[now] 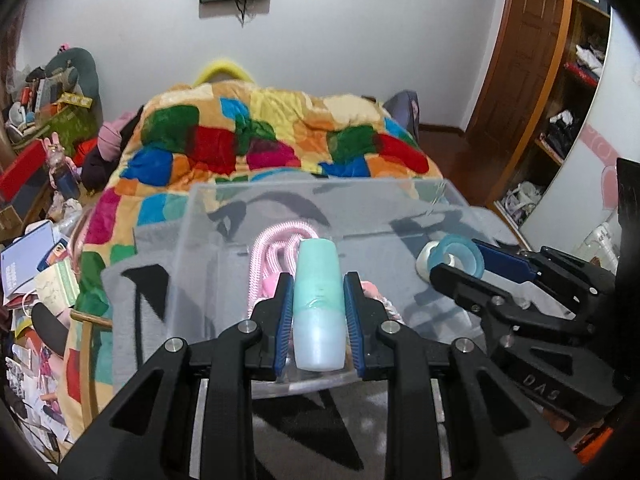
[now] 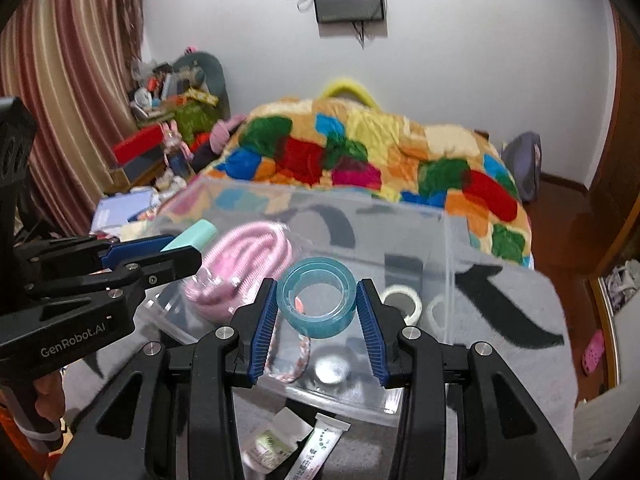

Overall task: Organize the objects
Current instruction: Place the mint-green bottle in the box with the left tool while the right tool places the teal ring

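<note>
My left gripper (image 1: 318,292) is shut on a mint-green bottle (image 1: 318,300) and holds it over the near edge of a clear plastic box (image 1: 192,248). A coiled pink cable (image 1: 276,248) lies inside the box. My right gripper (image 2: 318,300) is shut on a blue tape roll (image 2: 317,297) above the same box (image 2: 448,264); it also shows in the left wrist view (image 1: 460,258). The left gripper with the bottle (image 2: 192,236) shows at the left of the right wrist view. The pink cable (image 2: 244,264) and a white tape roll (image 2: 402,300) lie in the box.
The box stands on a grey blanket (image 2: 500,312) with black marks, on a bed with a colourful patchwork quilt (image 1: 260,132). Small sachets and a tube (image 2: 296,444) lie before the box. Clutter fills the floor and shelf at left (image 1: 36,264). A wooden door (image 1: 520,52) is at right.
</note>
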